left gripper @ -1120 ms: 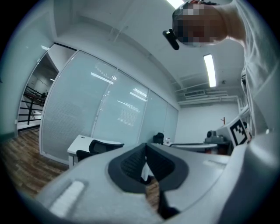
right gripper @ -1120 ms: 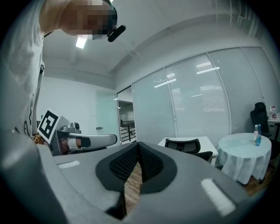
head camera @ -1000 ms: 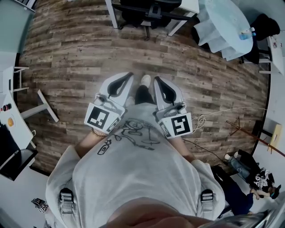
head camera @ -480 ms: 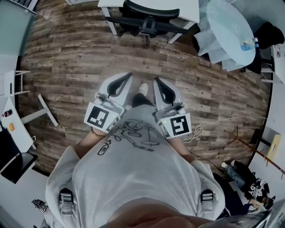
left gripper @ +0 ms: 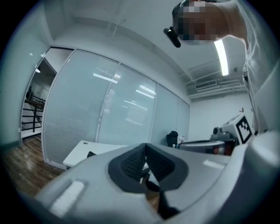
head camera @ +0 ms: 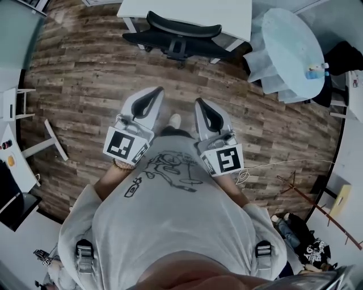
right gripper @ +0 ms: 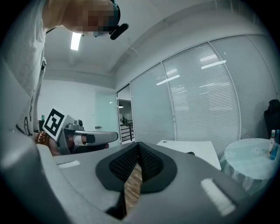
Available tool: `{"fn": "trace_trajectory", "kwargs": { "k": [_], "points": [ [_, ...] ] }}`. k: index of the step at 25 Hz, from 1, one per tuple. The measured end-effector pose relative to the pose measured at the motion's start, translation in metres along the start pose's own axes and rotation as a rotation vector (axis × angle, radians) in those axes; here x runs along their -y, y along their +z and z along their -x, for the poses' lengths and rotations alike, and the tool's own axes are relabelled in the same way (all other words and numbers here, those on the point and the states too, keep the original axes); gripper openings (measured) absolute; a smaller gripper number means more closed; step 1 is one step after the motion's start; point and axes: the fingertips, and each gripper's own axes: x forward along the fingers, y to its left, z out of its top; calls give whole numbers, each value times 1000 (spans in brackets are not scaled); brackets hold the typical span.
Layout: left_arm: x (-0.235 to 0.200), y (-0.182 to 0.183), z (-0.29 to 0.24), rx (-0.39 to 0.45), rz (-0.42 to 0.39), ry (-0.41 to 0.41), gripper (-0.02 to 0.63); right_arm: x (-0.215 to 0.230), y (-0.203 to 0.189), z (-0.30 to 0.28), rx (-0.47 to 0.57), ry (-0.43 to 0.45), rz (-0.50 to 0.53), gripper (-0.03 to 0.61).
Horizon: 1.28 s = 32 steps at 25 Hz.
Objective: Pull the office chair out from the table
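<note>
Ahead of both grippers, a wood-plank floor (head camera: 85,73) fills most of the head view and runs up to the furniture at the far end.

1. White table (head camera: 187,11): located straight ahead of the two grippers, well apart from them, in front of a glazed partition wall (left gripper: 100,113).
2. Round table (head camera: 289,45): covered with a pale cloth; located ahead and to the right of the right gripper, beside the white table.
3. Office chair (head camera: 176,35): black; stands at the near edge of the white table with its backrest facing the grippers and its armrests spread to both sides. The seat is under the table edge or close against it. The chair is well apart from both grippers and neither touches it.
4. Left gripper (head camera: 157,90): held level in front of the person's torso, pointing toward the chair. The jaws are fully together with nothing between them.
5. Right gripper (head camera: 198,102): held just beside the left one, parallel to it and pointing the same way. The jaws are fully together and empty; only floor shows past them.
6. Shoe (head camera: 174,120): pale; on the floor below and between the two grippers.
7. Bottle (head camera: 315,72): small, blue-topped; upright on the round table, far right of the right gripper.
</note>
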Motion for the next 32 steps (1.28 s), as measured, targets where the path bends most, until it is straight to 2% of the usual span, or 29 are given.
{"fn": "trace_trajectory", "kwargs": {
  "k": [3,8,13,17,22,32],
  "points": [
    [-8,4,-13,5,0,17,5,15,0,-10,-7,9,6,6],
    [-21,-5,-28,-47,-32,38,5,32,-2,-26,-19,17,10,7],
    [-36,-10,-39,-55,-59,19,5,42,-7,-43,-30,11,30,8],
    [-52,-20,-53,-89,-141,-3,5,49,-14,-63,-47,8,64,12],
    [-75,-36,-74,-154,-203,-46,40,67,-23,-95,-82,-2,167,34],
    [-139,-89,-127,-341,-476,-140,78,113,-67,-155,-280,11,354,100]
  ]
}}
